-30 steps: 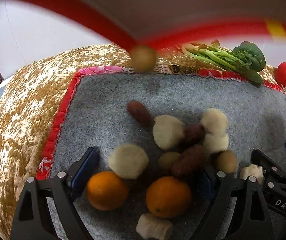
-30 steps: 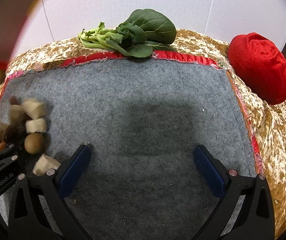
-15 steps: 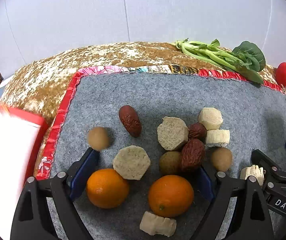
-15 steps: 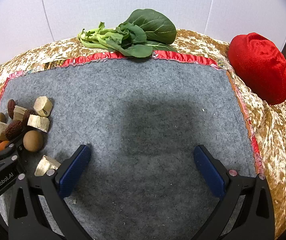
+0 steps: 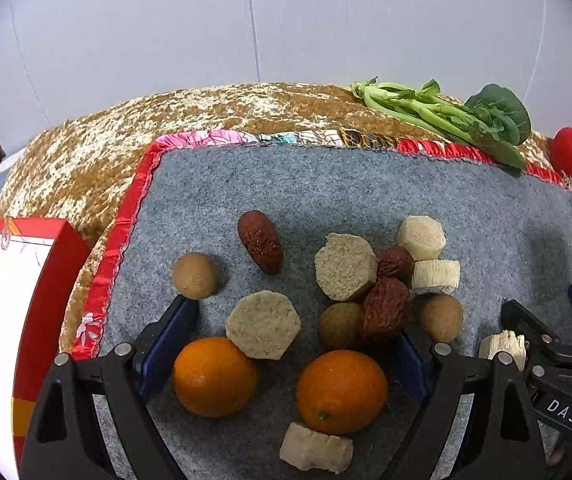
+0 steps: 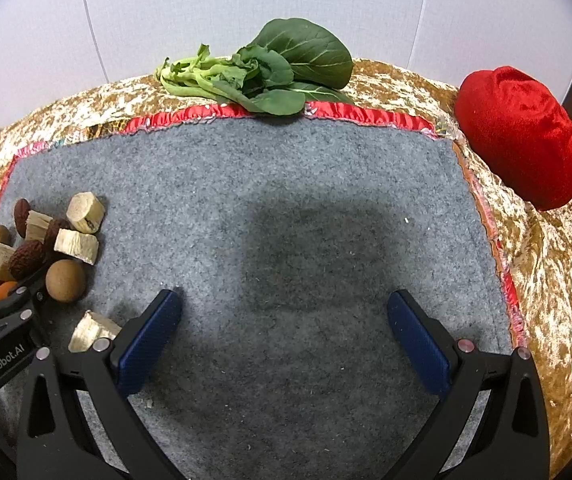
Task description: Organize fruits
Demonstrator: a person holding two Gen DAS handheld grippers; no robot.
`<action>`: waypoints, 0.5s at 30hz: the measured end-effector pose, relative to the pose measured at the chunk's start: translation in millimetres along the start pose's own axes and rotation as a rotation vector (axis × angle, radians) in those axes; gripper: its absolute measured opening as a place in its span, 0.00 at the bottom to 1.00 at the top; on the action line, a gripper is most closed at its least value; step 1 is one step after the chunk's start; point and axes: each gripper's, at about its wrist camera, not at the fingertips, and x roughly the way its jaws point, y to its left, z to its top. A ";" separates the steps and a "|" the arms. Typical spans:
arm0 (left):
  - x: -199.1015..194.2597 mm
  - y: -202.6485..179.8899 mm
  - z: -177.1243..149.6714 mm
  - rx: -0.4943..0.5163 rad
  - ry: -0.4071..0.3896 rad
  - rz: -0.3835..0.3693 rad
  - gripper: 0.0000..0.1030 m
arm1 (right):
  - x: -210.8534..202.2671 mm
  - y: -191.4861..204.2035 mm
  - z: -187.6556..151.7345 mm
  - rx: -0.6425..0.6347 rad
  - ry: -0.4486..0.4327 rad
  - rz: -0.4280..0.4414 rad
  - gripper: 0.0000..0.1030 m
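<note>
On your felt mat [image 5: 326, 184] the fruit pile [image 5: 350, 292] sits at the left side, two oranges [image 5: 213, 376] nearest you with a lone round fruit [image 5: 195, 275] left of the cluster. Behind the mat's far edge lie the greens [image 6: 261, 76]. A box [image 5: 9, 312] rests off the mat's left edge, a cloth bundle [image 6: 522, 136] off its right.

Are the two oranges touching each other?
Apart. The left wrist view shows grey mat between the left orange and the right orange, a clear strip separating them.
</note>
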 end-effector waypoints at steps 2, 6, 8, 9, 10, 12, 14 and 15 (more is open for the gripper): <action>0.6 -1.3 0.5 0.007 0.005 0.009 0.87 | -0.8 1.3 0.4 0.000 0.000 -0.005 1.00; -4.4 6.9 1.9 0.046 0.070 -0.057 0.87 | -0.8 -2.7 10.4 0.004 0.063 0.036 1.00; -13.1 17.5 0.5 0.076 0.107 -0.116 0.87 | -2.3 -8.1 20.4 0.022 0.125 0.092 1.00; -21.8 25.8 -0.9 0.077 0.102 -0.123 0.87 | -6.8 -11.4 24.9 0.045 0.138 0.145 1.00; -32.8 35.0 -2.3 0.080 0.078 -0.115 0.87 | -12.3 -14.9 28.3 0.070 0.131 0.188 1.00; -57.8 52.8 -5.3 0.098 0.005 -0.102 0.87 | -32.8 -20.8 36.8 0.136 0.102 0.265 1.00; -79.3 68.2 -9.1 0.121 -0.062 -0.062 0.87 | -48.9 -16.8 43.2 0.142 0.105 0.333 1.00; -87.4 75.3 -11.3 0.129 -0.089 -0.054 0.87 | -56.8 -12.2 44.9 0.138 0.112 0.357 1.00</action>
